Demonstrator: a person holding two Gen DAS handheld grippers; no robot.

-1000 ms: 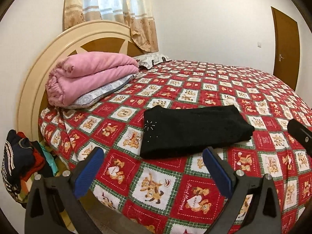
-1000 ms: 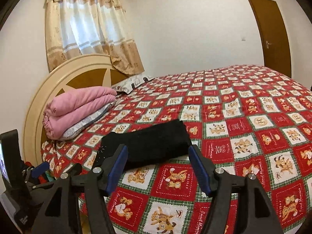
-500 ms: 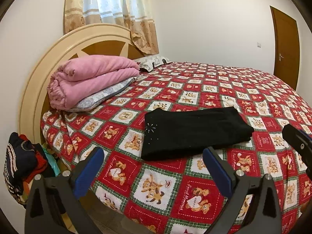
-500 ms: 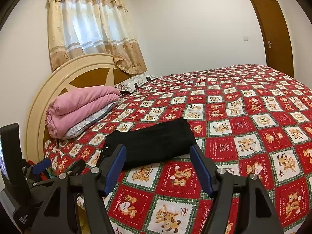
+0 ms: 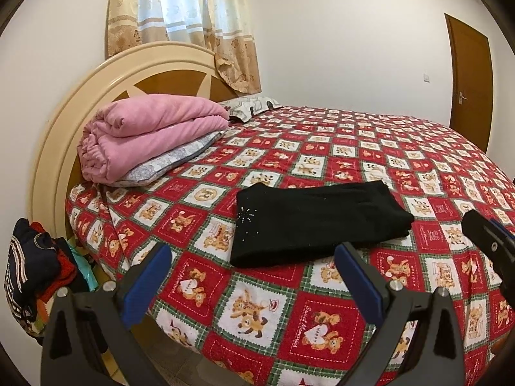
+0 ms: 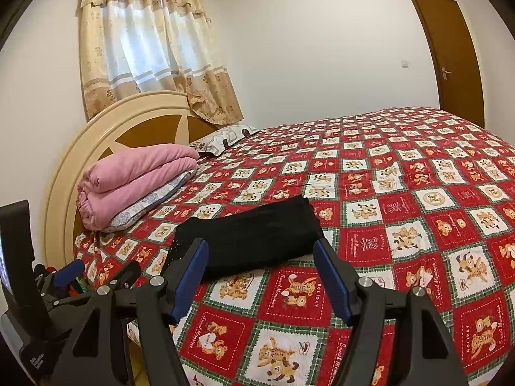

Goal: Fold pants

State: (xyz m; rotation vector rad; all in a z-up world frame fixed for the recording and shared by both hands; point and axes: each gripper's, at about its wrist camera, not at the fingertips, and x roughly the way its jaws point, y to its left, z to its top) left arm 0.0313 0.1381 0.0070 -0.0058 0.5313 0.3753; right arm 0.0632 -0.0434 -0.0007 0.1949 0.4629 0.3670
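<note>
At the far left, beside the bed, one heap of dark and red clothes [image 5: 30, 267] hung low near the round headboard [image 5: 64, 128]. On the bed's left end lay one folded pink blanket [image 5: 145, 132] stacked on one grey patterned pillow [image 5: 170, 162], with a second pillow [image 5: 249, 104] farther back under the one curtain [image 5: 183, 22]. One pair of black pants [image 5: 312, 222], already folded into a flat rectangle, lay on the red teddy-bear bedspread [image 5: 354, 148] near its front edge, a small spray of studs on its left part. One brown door [image 5: 471, 77] stood at the far right.

There were two tongs. The left tongs [image 5: 254, 284] were spread wide, holding nothing and touching nothing, poised short of the pants' near edge. The right tongs [image 6: 260, 278] were likewise spread wide and empty, just in front of the pants; in the left wrist view its black tip showed at the right edge.
</note>
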